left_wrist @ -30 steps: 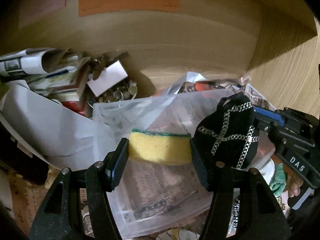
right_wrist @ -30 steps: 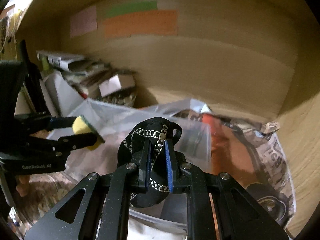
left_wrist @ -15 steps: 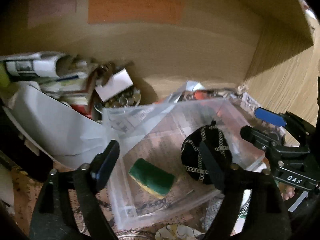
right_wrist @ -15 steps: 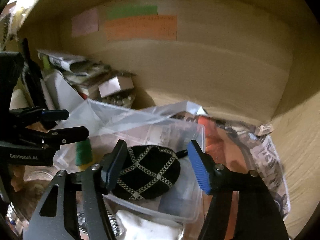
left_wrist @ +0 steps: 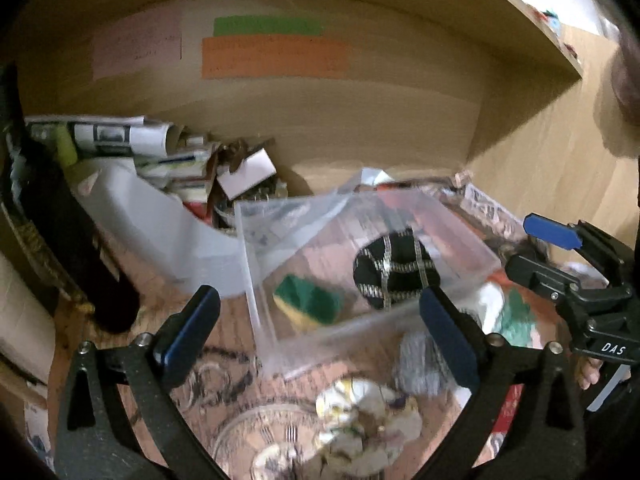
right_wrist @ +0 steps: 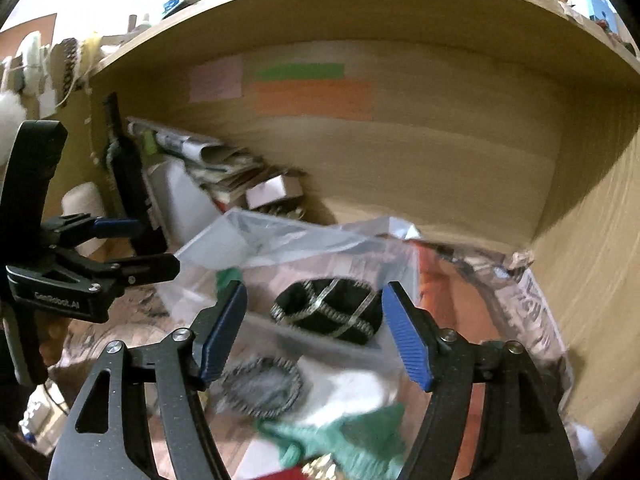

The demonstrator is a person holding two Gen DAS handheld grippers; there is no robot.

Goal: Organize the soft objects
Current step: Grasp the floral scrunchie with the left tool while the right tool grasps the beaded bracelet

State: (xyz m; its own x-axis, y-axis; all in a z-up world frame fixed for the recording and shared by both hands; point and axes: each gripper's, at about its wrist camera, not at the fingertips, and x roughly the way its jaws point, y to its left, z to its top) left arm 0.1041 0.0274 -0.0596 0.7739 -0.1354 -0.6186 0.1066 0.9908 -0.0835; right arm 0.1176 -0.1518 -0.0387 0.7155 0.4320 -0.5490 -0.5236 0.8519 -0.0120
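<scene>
Our left gripper (left_wrist: 316,322) hangs wide apart, holding nothing, and our right gripper (right_wrist: 314,330) is spread just as wide. Beyond them, in the clear bin (left_wrist: 460,236), lie the sponge (left_wrist: 310,300), green side up, and beside it the black pouch (left_wrist: 396,268). Farther back, newspapers (left_wrist: 120,136) and the shelf wall (left_wrist: 360,120).

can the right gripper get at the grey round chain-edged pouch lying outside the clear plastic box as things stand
Probably yes. The right gripper is open and empty, and the grey round chain-edged pouch lies just below its left finger, outside the clear plastic box, with nothing on top of it.
</scene>
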